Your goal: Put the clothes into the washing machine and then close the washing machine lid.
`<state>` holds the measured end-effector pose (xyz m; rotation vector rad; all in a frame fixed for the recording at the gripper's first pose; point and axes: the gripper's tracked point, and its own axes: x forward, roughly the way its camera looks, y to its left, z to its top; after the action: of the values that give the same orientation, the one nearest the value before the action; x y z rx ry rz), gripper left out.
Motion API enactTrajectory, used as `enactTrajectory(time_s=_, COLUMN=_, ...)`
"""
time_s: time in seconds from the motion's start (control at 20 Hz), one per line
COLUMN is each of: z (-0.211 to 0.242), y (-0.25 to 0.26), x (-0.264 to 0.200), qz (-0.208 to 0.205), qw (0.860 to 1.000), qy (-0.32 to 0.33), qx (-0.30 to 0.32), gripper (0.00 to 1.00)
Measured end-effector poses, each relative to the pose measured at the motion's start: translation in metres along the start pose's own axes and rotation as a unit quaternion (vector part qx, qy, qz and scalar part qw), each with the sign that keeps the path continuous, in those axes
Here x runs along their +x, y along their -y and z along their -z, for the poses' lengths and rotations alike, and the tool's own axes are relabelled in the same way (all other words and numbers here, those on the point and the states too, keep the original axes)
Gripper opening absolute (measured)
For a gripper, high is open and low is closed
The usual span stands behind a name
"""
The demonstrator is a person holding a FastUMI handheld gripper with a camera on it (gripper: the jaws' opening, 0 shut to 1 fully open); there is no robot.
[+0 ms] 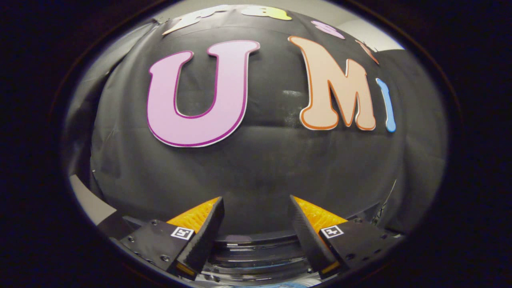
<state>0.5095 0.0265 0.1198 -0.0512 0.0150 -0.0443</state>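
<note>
Nearest the lens, the handheld two-finger gripper [256, 202] has its fingers [210, 228] spread wide apart, released, with nothing between them. In the gap, at about six o'clock low between the finger bases, curves the glossy dark round rim of the washing machine [256, 256] (whether its lid is up or down cannot be told). Beyond the fingertips, toward twelve o'clock, hangs the booth's wrinkled black cloth wall [256, 172].
</note>
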Motion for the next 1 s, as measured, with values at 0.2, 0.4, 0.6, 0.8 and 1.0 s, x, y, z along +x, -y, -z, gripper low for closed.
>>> enactTrajectory(time_s=0.2, z=-0.002, y=0.002, x=-0.018, qz=-0.008, qw=1.000, qy=0.024, qx=0.009, gripper=0.99)
enactTrajectory(time_s=0.4, z=0.000, y=0.005, x=-0.037, qz=-0.014, qw=0.999, qy=0.029, qx=0.009, gripper=0.99)
enactTrajectory(time_s=0.6, z=0.001, y=0.006, x=-0.054, qz=-0.022, qw=0.999, qy=0.049, qx=0.011, gripper=0.99)
enactTrajectory(time_s=0.8, z=0.002, y=0.007, x=-0.066, qz=-0.023, qw=0.998, qy=0.054, qx=0.011, gripper=0.99)
enactTrajectory(time_s=1.0, z=0.004, y=0.009, x=-0.076, qz=-0.023, qw=0.998, qy=0.053, qx=0.011, gripper=0.99)
